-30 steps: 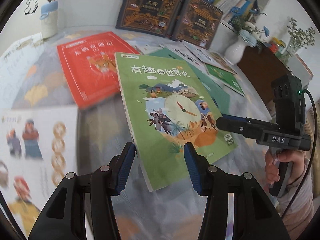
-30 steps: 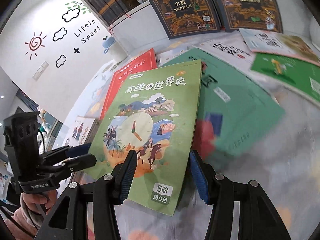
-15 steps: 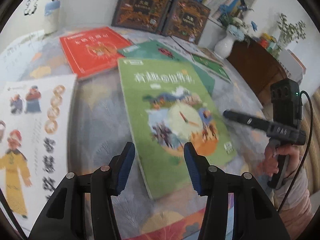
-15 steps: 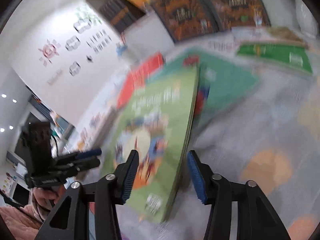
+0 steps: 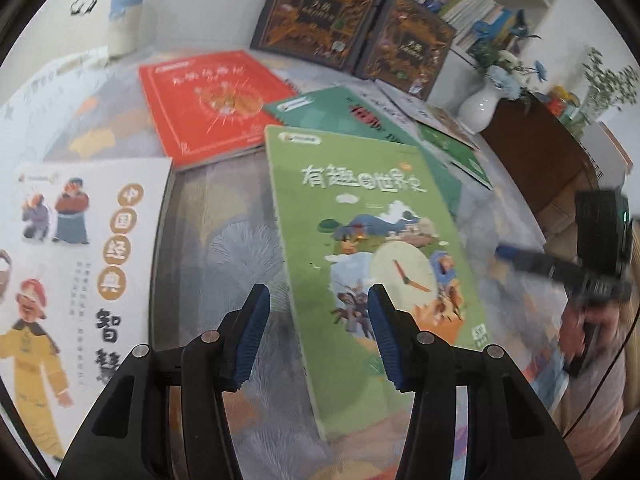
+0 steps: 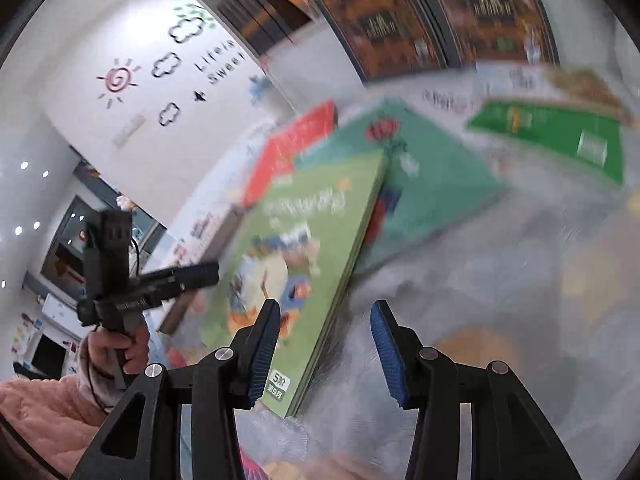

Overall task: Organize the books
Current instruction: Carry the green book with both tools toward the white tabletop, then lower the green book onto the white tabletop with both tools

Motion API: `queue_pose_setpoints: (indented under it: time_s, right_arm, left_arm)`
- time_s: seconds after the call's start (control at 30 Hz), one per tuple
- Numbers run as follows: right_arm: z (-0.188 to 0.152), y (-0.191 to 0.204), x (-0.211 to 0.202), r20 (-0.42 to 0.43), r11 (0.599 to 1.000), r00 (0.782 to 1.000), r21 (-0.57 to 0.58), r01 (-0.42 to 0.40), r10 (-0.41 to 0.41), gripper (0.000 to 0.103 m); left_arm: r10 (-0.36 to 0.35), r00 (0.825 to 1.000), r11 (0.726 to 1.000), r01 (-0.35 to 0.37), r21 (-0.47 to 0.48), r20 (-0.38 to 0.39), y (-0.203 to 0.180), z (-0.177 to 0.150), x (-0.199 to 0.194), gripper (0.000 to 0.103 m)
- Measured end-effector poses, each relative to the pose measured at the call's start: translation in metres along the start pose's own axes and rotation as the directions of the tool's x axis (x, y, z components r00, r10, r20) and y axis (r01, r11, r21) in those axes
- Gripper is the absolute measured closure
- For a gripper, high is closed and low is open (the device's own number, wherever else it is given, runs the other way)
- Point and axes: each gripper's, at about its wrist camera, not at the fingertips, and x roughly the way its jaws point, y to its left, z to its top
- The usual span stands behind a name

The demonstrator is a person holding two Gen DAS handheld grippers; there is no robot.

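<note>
A: Green book (image 5: 360, 256) lies flat on the surface (image 5: 224, 248), its far corner overlapping the teal book (image 5: 344, 116). The red book (image 5: 208, 100) lies beyond, the white picture book (image 5: 76, 264) to the left.

B: Jaw state?

A: Left gripper (image 5: 318, 334): jaws wide, holding nothing, straddling the green book's near left edge. Right gripper (image 6: 324, 354): jaws wide, holding nothing, at the book's near right corner.

B: Step in hand?

A: Judged: the green book is set down and neither gripper holds it; the other books remain scattered. The next move calls for selecting another book, such as the teal one, closing the jaws over an exposed edge, and stacking it square.
</note>
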Motion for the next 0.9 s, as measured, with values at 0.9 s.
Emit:
queue_pose_setpoints:
  time_s: [0.9]
  right_arm:
    - [-0.033, -0.001, 0.041, -0.022, 0.989, 0.991, 0.078, -0.129, 0.131, 0.079]
  left_arm:
    - [-0.151, 0.985, 0.987, 0.155, 0.048, -0.085, 0.010, -0.015, 0.008, 0.064]
